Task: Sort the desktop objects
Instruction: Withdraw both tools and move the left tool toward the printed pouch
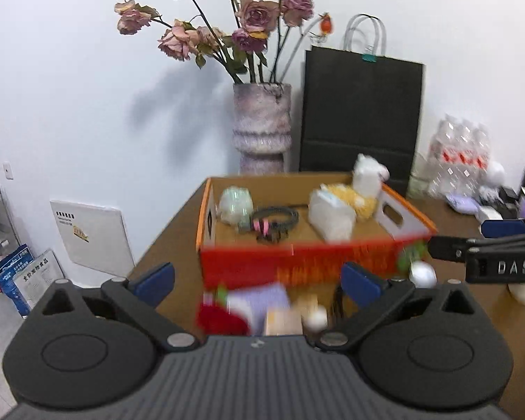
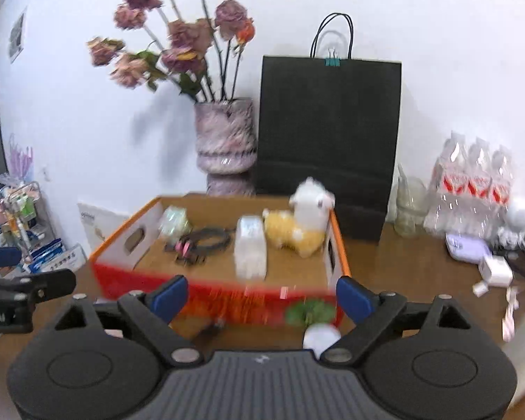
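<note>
On the brown desk ahead of me sits the open cardboard box, red along its near wall and orange on its rims. Both my grippers hang short of that near wall. My left gripper has its blue-padded jaws spread wide with nothing between them, and my right gripper is likewise wide apart and empty.

Inside the box, from left to right, lie a pale green bundle, a dark coiled cable with a pink clip, a white tissue pack and a yellow-and-white plush alpaca against the right wall.

Outside the box, near its front wall, loose things wait on the desk: a red item, a lilac packet and a small beige box, all blurred, plus a white ball just beside something green at the box's right near corner.

Far behind the box stand a marbled vase of dried roses and a black paper bag. A pack of water bottles sits far right.
</note>
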`<state>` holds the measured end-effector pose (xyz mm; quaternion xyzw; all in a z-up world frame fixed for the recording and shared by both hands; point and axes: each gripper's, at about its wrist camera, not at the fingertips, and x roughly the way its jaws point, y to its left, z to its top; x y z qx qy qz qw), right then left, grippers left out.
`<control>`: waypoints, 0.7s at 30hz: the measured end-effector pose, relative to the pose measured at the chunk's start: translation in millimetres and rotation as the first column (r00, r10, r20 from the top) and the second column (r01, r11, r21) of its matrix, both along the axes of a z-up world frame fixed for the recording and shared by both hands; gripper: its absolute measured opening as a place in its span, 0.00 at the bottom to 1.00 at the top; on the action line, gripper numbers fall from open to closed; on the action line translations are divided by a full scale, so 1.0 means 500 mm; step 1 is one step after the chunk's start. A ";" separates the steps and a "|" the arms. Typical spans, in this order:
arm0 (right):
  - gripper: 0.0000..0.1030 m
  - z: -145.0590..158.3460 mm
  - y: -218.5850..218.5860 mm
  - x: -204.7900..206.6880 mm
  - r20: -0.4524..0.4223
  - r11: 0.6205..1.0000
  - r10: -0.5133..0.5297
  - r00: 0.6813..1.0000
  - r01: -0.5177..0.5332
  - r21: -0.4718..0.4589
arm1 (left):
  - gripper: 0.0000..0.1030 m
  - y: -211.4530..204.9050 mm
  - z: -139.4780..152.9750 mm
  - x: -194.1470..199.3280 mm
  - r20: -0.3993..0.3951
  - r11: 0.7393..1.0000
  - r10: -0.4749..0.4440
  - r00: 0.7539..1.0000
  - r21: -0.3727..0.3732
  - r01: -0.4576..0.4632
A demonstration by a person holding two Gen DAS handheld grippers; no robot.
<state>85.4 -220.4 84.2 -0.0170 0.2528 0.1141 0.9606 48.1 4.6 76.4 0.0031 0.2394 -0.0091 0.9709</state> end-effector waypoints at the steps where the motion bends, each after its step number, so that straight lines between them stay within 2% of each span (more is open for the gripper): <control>1: 0.89 -0.013 0.000 -0.023 -0.012 1.000 -0.003 1.000 0.004 0.005 | 1.00 0.001 -0.015 -0.021 -0.009 1.000 0.004 1.000 -0.002 -0.004; 8: 0.89 -0.098 -0.018 -0.157 -0.067 0.997 -0.008 0.998 0.013 0.076 | 1.00 0.018 -0.088 -0.129 -0.109 0.996 0.035 0.993 -0.080 -0.043; 15: 0.89 -0.151 -0.022 -0.244 -0.099 0.997 -0.019 0.995 0.026 0.069 | 1.00 -0.002 -0.145 -0.197 -0.136 0.999 -0.037 0.990 -0.045 0.031; 21: 0.89 -0.189 -0.021 -0.276 -0.136 0.999 -0.019 0.991 0.023 0.028 | 1.00 -0.016 -0.161 -0.207 -0.155 0.996 -0.085 0.984 -0.039 0.080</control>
